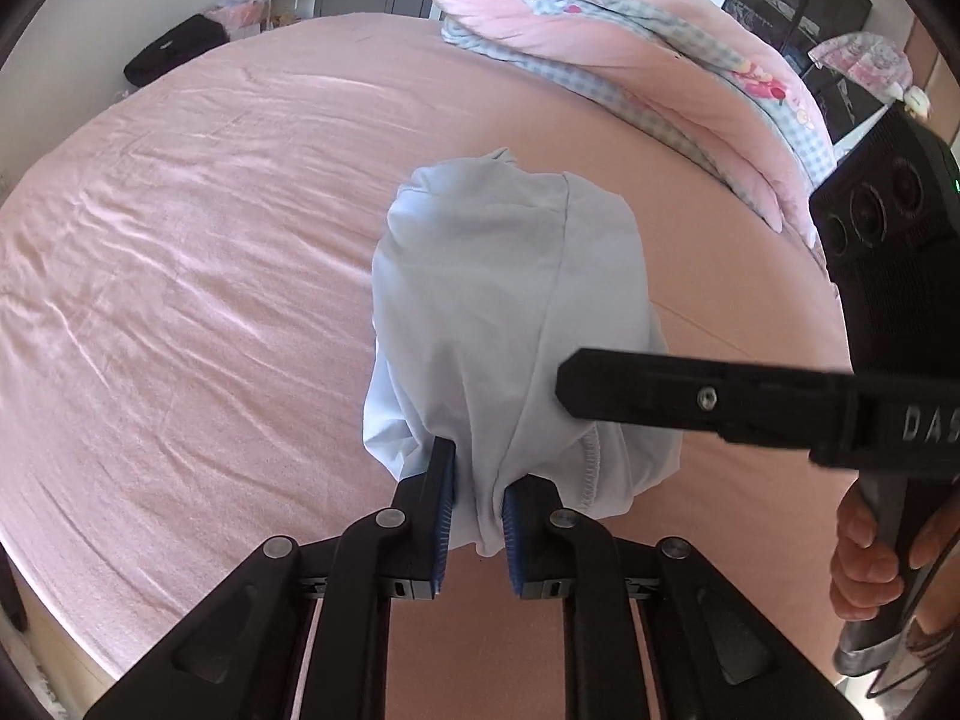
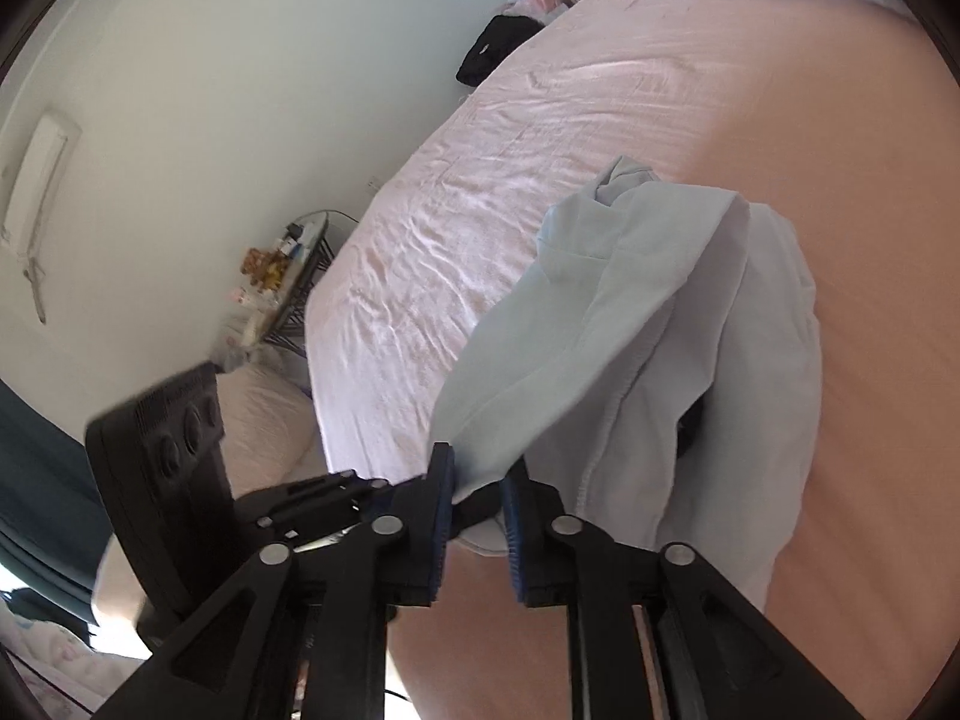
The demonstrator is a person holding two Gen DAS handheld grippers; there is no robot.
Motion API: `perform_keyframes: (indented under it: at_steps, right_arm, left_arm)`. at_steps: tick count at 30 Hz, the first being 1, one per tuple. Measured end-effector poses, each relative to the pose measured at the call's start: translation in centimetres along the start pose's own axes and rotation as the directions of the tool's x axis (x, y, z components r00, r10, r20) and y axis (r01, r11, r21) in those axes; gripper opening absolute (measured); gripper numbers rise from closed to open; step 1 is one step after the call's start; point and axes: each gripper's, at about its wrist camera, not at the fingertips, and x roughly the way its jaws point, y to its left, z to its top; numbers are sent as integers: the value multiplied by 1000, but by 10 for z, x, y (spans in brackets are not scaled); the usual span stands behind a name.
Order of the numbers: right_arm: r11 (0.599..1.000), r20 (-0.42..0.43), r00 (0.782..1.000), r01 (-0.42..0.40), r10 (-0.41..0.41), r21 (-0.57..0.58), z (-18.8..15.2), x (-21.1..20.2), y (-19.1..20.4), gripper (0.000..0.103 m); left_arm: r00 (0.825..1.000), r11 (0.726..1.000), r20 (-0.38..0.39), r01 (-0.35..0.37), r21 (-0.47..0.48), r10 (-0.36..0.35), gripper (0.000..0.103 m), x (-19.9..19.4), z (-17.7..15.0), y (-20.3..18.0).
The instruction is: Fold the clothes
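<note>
A pale blue garment (image 1: 510, 300) hangs bunched above the pink bed sheet (image 1: 210, 270). My left gripper (image 1: 477, 516) is shut on its near edge, cloth pinched between the blue pads. My right gripper (image 1: 576, 384) reaches in from the right in the left wrist view, its tip against the cloth. In the right wrist view the right gripper (image 2: 477, 510) has a fold of the garment (image 2: 660, 330) between its pads, jaws a little apart; the left gripper's body (image 2: 168, 468) shows at lower left.
A folded pink and blue-checked quilt (image 1: 630, 60) lies along the bed's far right. A black bag (image 1: 174, 48) sits beyond the bed's far left edge. A small cluttered side table (image 2: 288, 282) stands by the wall.
</note>
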Motion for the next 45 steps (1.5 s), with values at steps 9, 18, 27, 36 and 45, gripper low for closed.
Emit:
perform_keyframes:
  at_steps: [9,18,27,36,45]
  right_arm:
    - [955,2,991,131,-135,-265,-27,-3,19,30]
    - [832,11,983,160,-182,-531,-37,30,58,30]
    - [879,-8,991,115,-134,-463,-28,41,43,29]
    - [899,-5,992,113,-127,-423,-35,35,42,9]
    - [921,44,996,92,-81,-379,-44,13,42,7]
  left_arm:
    - [999,999,2,32,3,-32,12,-17,4,-7]
    - [996,996,-3,90,-8,-90,12,-21,16,-5]
    - [996,996,-15,88,21,-88,12,-21,16,-9]
    - [995,994,-33,96,59,-94,12,-23,10,-17]
    - [992,986,-31,128,104,-125,12,-28,10,-32]
